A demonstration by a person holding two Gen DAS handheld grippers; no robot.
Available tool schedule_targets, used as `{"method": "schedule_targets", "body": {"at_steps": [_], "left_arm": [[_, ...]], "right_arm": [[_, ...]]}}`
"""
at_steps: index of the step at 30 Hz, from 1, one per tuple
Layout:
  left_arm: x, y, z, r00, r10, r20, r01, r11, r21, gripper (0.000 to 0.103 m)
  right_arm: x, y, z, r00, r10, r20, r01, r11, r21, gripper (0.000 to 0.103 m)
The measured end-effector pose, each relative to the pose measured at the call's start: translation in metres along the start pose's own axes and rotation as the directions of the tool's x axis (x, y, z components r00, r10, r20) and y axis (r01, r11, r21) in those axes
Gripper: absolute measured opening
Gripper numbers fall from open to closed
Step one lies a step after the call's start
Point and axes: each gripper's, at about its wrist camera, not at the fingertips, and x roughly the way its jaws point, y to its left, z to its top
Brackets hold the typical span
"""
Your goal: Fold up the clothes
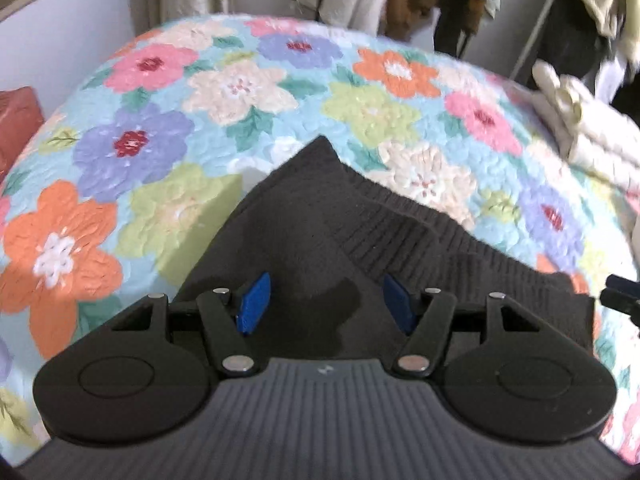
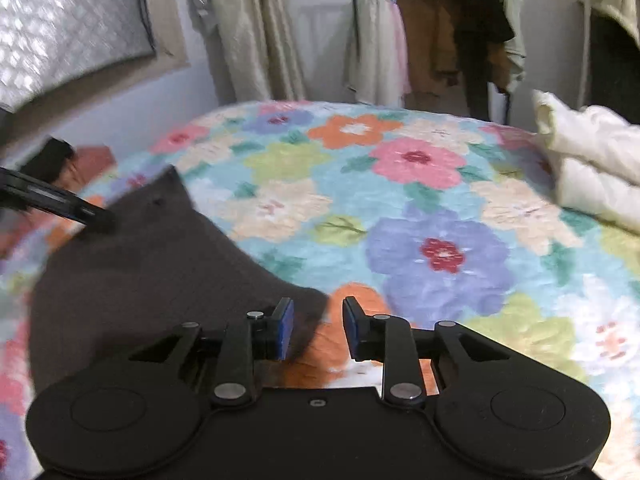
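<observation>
Blue pads lined the fingers of the left gripper (image 1: 326, 304), which stood spread wide with nothing between them, hovering low over a dark brown sweater (image 1: 304, 220). Whether the fingers touched the knit could not be told from that view. Just beyond them the sweater narrowed to a point near the middle of the frame, and a ribbed band ran from that point down toward the right edge, where the tip of the other gripper peeked in.

In the right wrist view, the right gripper (image 2: 318, 330) was also parted, though less widely, and it held nothing. Its left finger sat over the sweater's lower corner at the bottom centre, while its right finger hung above the flowered bedspread (image 2: 400, 208). The sweater filled the left half of that frame, lying flat, with the left gripper reaching in over it from the left edge.

Further out, a cream quilted garment (image 2: 592, 160) lay bunched at the right side of the bed, well apart from the sweater. Curtains and hanging clothes crossed the top of both views.

Judging from this, the fold looked partly done: the sweater lay in a flattened shape with layered edges, but both grippers were free, so a further fold or smoothing probably remained. The cream garment appeared unfolded and untouched.
</observation>
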Motion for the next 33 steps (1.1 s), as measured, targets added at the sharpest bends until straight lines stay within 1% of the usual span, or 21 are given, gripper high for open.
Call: {"method": "schedule_targets", "body": {"at_steps": [2,4,6,7,9,10,12,13,15,18,21,22,23,27,30,33], "left_arm": [[0.009,-0.004,0.004,1.000,-0.003,-0.031,0.005,0.999,0.051,0.062],[0.016,-0.009,0.004,0.999,0.015,-0.041,-0.012,0.997,0.073,0.061],[0.025,-0.010,0.005,0.998,0.032,-0.057,-0.028,0.997,0.071,0.061],[0.030,-0.010,0.006,0.997,0.045,-0.065,-0.040,0.997,0.067,0.062],[0.039,-0.008,0.008,0.995,0.069,-0.070,-0.065,0.996,0.057,0.062],[0.043,-0.007,0.009,0.994,0.089,-0.067,-0.085,0.995,0.056,0.062],[0.049,-0.006,0.009,0.990,0.130,-0.060,-0.127,0.990,0.059,0.065],[0.051,-0.004,0.009,0.989,0.137,-0.062,-0.134,0.990,0.051,0.066],[0.055,0.003,0.008,0.989,0.127,-0.072,-0.127,0.992,0.009,0.068],[0.053,0.016,0.009,0.991,0.111,-0.074,-0.116,0.990,-0.075,0.068],[0.034,0.022,0.005,0.995,0.096,-0.029,-0.099,0.983,-0.155,0.067],[0.024,0.023,0.002,0.997,0.082,-0.011,-0.082,0.979,-0.184,0.065],[0.014,0.024,-0.002,0.998,0.066,0.008,-0.062,0.975,-0.215,0.065],[-0.028,0.021,-0.024,0.997,0.033,0.071,-0.013,0.964,-0.267,0.066],[-0.055,0.017,-0.049,0.997,0.022,0.076,0.001,0.957,-0.290,0.068],[-0.073,0.008,-0.076,0.998,0.019,0.055,-0.003,0.958,-0.287,0.068]], "right_arm": [[0.002,0.008,-0.001,0.999,0.053,0.010,-0.052,0.998,-0.040,0.031],[0.006,0.019,-0.001,0.996,0.091,0.013,-0.089,0.991,-0.104,0.033],[0.015,0.034,-0.003,0.995,0.098,-0.008,-0.097,0.975,-0.201,0.043],[0.022,0.039,-0.004,0.996,0.087,-0.017,-0.089,0.969,-0.230,0.047],[0.034,0.044,-0.007,0.998,0.054,-0.027,-0.059,0.965,-0.254,0.047],[0.042,0.044,-0.008,0.999,0.024,-0.027,-0.031,0.962,-0.270,0.047],[0.050,0.039,-0.009,0.999,-0.020,-0.026,0.012,0.960,-0.279,0.047],[0.053,0.033,-0.009,0.999,-0.029,-0.031,0.020,0.969,-0.248,0.047],[0.055,0.022,-0.008,0.999,-0.021,-0.045,0.012,0.983,-0.186,0.047],[0.053,0.017,-0.009,0.998,-0.027,-0.049,0.018,0.986,-0.163,0.047],[0.035,0.017,-0.007,0.999,0.002,-0.043,-0.006,0.996,-0.091,0.046],[0.028,0.017,-0.006,0.999,0.015,-0.038,-0.017,0.998,-0.065,0.047],[0.020,0.018,-0.006,0.999,0.031,-0.036,-0.032,0.999,-0.034,0.051],[-0.004,0.017,-0.008,0.994,0.108,-0.029,-0.105,0.989,0.102,0.057],[-0.015,0.018,-0.016,0.985,0.171,-0.041,-0.160,0.968,0.193,0.060],[-0.022,0.029,-0.024,0.980,0.192,-0.058,-0.175,0.961,0.216,0.061]]}}
